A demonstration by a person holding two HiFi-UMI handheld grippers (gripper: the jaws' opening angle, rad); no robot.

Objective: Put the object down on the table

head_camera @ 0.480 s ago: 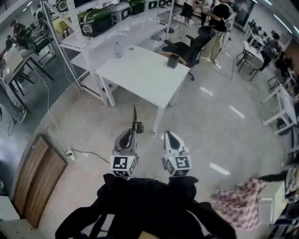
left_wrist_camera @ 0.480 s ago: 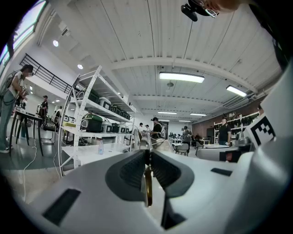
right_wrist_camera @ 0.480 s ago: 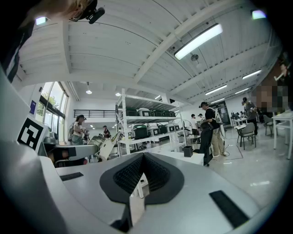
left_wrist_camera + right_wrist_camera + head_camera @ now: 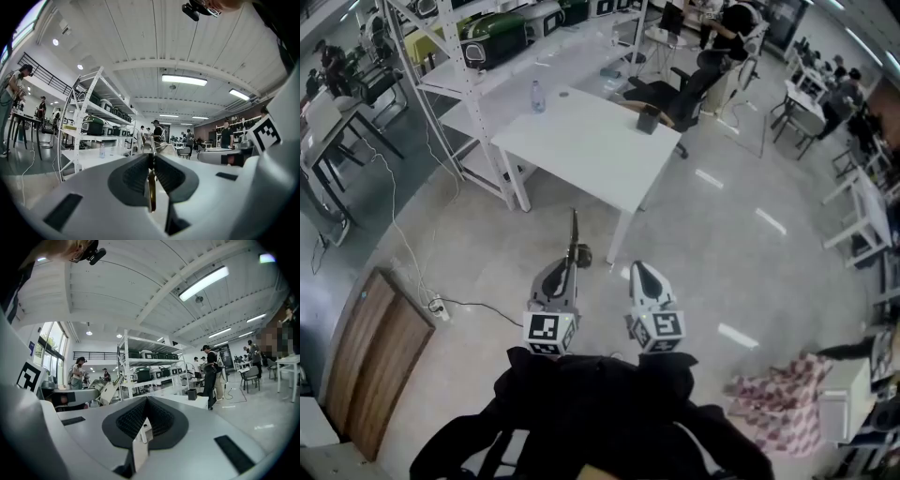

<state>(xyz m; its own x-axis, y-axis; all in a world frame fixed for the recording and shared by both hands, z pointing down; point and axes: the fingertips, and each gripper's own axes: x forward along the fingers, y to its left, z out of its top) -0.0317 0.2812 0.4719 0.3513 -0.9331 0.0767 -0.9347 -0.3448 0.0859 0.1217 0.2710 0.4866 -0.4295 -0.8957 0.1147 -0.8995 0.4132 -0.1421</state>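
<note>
The hall is lit brightly and evenly from above by ceiling strip lights point(image 4: 184, 80), which are blown out to white in both gripper views. In the head view their reflections are seen as pale streaks on the glossy floor point(image 4: 722, 281), and the white table point(image 4: 581, 150) is rendered almost overexposed. Shadows are kept soft and faint. Straight lines are bent strongly at every edge, the corners are vignetted to black, and the nearest foreground is left out of focus.

Glossy grey floor point(image 4: 750, 262), white metal shelving point(image 4: 87, 108), ceiling strip lights point(image 4: 184, 80)
</note>
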